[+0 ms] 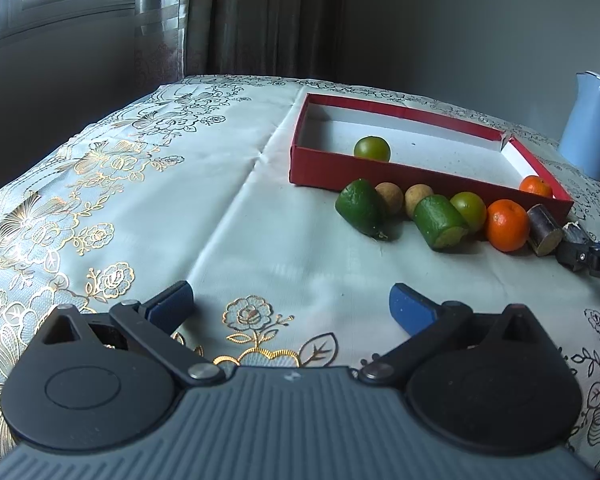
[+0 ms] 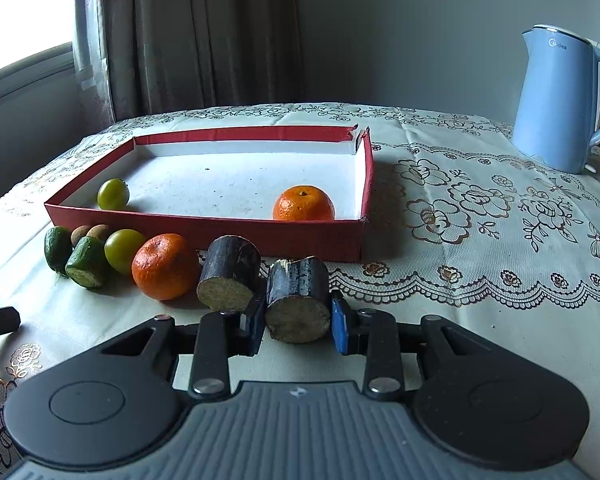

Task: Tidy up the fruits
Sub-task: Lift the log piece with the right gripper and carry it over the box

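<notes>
Right wrist view puts us right on top of the action: the right tool (image 2: 298, 322) has its blue pads either side of a short dark-barked sugarcane segment (image 2: 298, 304) lying on the worktop, cut end facing the camera. The left pad looks pressed against the bark; the right pad sits at its edge — whether it is a firm pinch or only a close bracket, I cannot tell for sure, but the jaws are drawn in around it.

The segment's long axis runs away from the tool toward the shallow red cardboard tray with a white floor (image 2: 204, 232), which sits just beyond it. So the coming move, by my reading, is a lift and a short carry straight ahead over the near wall. Inside the tray already: a bright orange mandarin (image 2: 304, 204) at the right and a small round green fruit (image 2: 113, 194) at the left.

A second dark cane segment (image 2: 229, 276) lies just to the left, near the pads, beside another orange mandarin (image 2: 165, 266) — a risk of nudging it on the way up.

From the left wrist view, the left tool (image 1: 292, 308) is spread wide and holds nothing, hovering over the embroidered pale tablecloth (image 1: 140, 200), well apart from the fruit row. The right is clearly the nearer one.
</notes>
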Demonstrator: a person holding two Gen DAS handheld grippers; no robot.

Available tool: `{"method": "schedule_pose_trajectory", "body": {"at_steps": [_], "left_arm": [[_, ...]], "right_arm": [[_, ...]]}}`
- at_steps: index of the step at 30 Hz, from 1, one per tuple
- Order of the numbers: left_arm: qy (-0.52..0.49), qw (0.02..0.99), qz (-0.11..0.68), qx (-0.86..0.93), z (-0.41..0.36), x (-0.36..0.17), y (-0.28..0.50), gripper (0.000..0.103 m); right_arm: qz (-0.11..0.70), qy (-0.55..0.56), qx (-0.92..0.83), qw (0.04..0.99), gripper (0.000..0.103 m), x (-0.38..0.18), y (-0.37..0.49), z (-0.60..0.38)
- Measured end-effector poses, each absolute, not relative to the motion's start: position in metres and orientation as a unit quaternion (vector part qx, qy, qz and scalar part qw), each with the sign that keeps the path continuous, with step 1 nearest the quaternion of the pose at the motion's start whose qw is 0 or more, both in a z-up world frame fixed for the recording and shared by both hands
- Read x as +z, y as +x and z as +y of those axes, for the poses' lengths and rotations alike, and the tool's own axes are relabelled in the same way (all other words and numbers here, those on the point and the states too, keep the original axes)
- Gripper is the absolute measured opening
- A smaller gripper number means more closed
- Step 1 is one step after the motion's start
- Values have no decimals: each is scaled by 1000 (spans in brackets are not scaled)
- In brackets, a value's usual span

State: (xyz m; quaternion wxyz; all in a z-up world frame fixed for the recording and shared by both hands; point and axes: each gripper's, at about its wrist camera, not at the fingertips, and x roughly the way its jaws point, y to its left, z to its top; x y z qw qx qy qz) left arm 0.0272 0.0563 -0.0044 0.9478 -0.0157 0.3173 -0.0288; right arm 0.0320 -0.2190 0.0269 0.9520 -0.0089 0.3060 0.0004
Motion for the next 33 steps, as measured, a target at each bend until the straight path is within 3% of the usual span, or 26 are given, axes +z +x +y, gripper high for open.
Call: {"method": "schedule_pose_trajectory", "body": {"at_steps": [33], "left_arm": [[-7,947,322,-13,53,-4,28,103]], "right_arm": [[243,-31,13,969,32,63,15,-207]]}}
